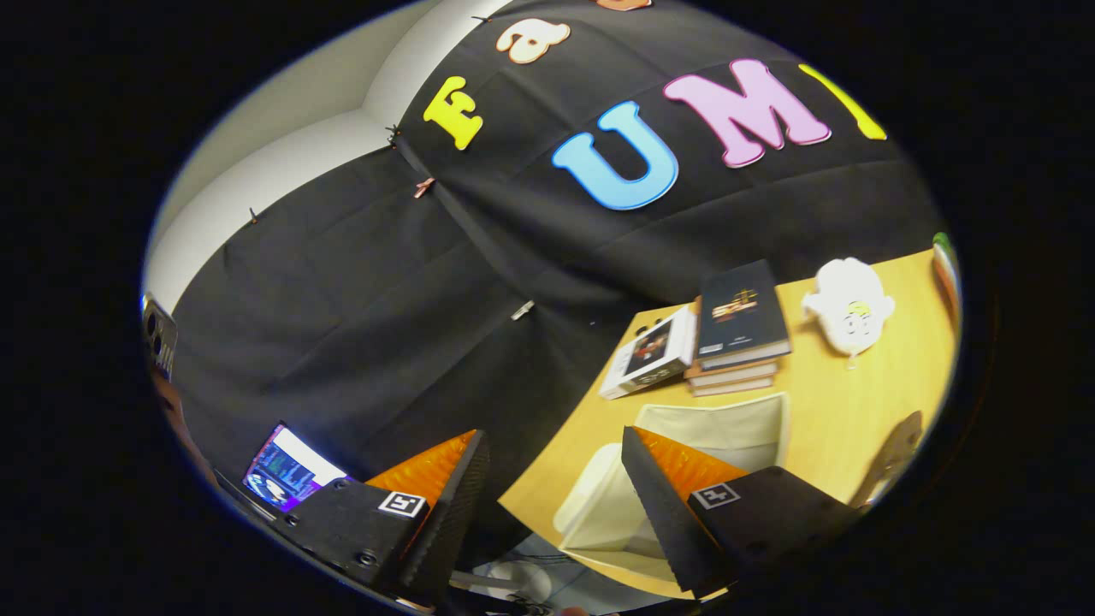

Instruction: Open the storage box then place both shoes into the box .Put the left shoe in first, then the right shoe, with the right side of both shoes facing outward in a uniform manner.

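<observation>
My gripper is held high and tilted, its two fingers spread wide apart with nothing between them. Just beyond the right finger a cream fabric storage box stands on the wooden table. The box's top is open and its pale inside shows. The right finger covers part of the box's near side.
A stack of books with a dark cover on top lies beyond the box, and a white book lies beside the stack. A white plush toy sits further along the table. A lit screen glows past the left finger.
</observation>
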